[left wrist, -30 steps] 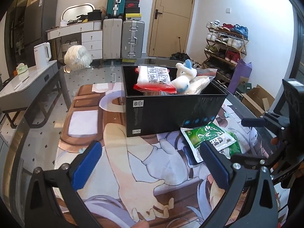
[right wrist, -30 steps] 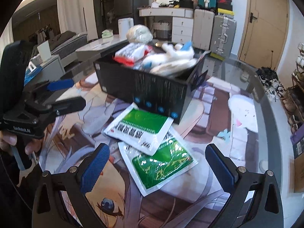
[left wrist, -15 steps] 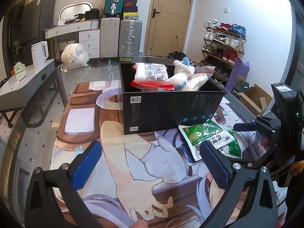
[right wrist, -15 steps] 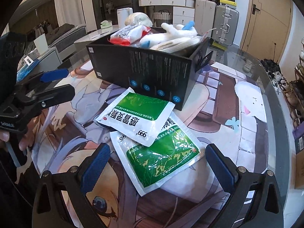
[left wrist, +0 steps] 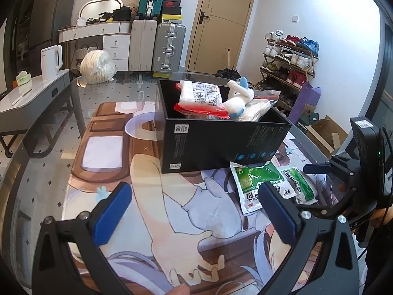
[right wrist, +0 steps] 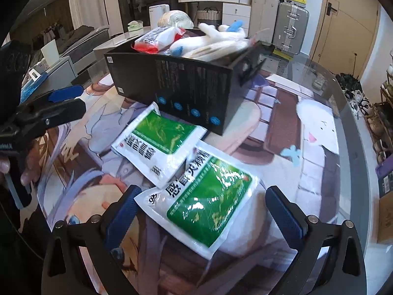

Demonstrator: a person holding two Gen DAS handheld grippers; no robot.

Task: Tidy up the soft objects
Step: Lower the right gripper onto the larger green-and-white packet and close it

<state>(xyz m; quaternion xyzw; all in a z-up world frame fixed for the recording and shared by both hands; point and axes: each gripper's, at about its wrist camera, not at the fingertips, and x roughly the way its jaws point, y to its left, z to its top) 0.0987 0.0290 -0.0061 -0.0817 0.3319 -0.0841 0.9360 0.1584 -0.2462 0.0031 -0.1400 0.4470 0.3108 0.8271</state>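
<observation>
Right gripper [right wrist: 201, 211]: jaws spread, hovering over the nearer green sachet [right wrist: 203, 204], which lies on the surface partly under a second green sachet [right wrist: 159, 145] beside the black box [right wrist: 186, 93] of soft items. Left gripper [left wrist: 194, 211]: jaws spread, empty
</observation>
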